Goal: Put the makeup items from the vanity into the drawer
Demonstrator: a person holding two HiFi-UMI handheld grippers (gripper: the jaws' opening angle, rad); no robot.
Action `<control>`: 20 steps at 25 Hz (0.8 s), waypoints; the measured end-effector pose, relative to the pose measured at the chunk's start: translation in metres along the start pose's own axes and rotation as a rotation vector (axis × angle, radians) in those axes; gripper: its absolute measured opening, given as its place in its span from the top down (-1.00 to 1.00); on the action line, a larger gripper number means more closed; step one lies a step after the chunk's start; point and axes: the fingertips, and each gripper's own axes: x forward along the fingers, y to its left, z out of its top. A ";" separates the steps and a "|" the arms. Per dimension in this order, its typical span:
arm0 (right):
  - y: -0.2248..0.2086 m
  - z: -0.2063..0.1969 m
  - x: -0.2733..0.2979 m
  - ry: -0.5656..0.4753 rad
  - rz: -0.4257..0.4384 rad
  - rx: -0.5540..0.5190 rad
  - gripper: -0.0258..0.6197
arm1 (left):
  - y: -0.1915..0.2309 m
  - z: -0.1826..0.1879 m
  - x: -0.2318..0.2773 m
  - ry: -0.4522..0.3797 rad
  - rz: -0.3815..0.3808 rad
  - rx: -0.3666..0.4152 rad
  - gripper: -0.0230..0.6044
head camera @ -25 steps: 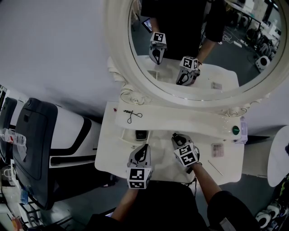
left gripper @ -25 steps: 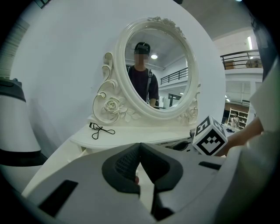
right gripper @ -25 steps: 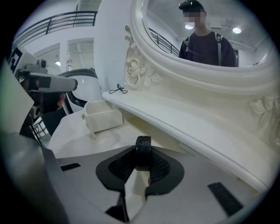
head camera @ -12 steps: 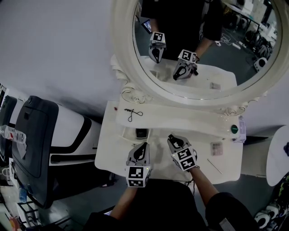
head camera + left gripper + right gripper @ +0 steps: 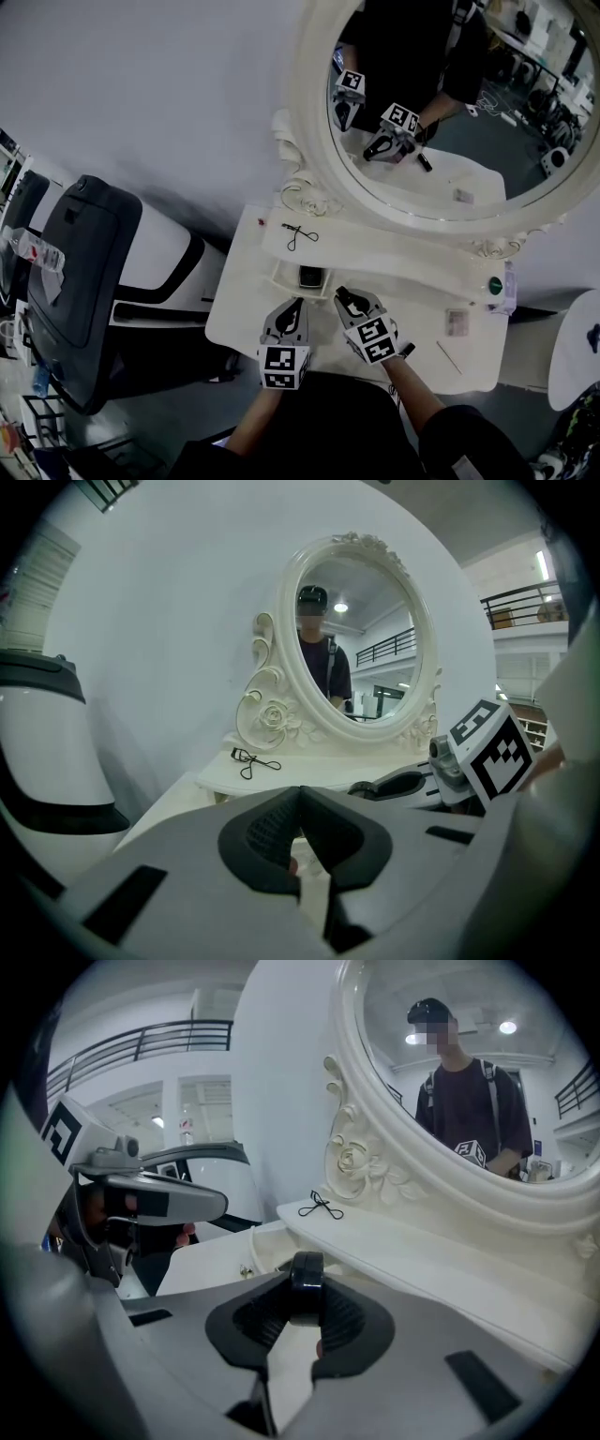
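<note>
A white vanity (image 5: pixel 281 323) stands under an oval mirror (image 5: pixel 441 103). Its small drawer (image 5: pixel 292 274) is open, with a dark item (image 5: pixel 309 277) inside. My right gripper (image 5: pixel 345 298) is shut on a black tube (image 5: pixel 306 1283), which stands up between the pads, just right of the drawer. My left gripper (image 5: pixel 293 306) hovers in front of the drawer, shut with nothing in it (image 5: pixel 300 801). An eyelash curler (image 5: pixel 300 234) lies on the raised shelf. A small palette (image 5: pixel 456 322), a thin stick (image 5: pixel 448 356) and a green round pot (image 5: pixel 494 281) lie at the vanity's right.
A dark and white chair (image 5: pixel 84 281) stands left of the vanity. The mirror's carved frame (image 5: pixel 361 1162) rises right behind the shelf. A round white table edge (image 5: pixel 574 347) shows at the far right.
My right gripper has risen and moved left toward the drawer with the black tube in it. The left gripper has shifted slightly left, still shut.
</note>
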 end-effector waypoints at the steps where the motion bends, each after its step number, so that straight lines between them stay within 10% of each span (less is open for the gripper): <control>1: 0.004 0.003 0.004 -0.002 0.010 -0.008 0.67 | 0.004 0.001 -0.003 -0.004 0.008 -0.007 0.88; 20: 0.039 0.038 0.090 0.089 0.161 -0.170 0.67 | 0.068 -0.013 -0.042 0.002 0.169 -0.082 0.88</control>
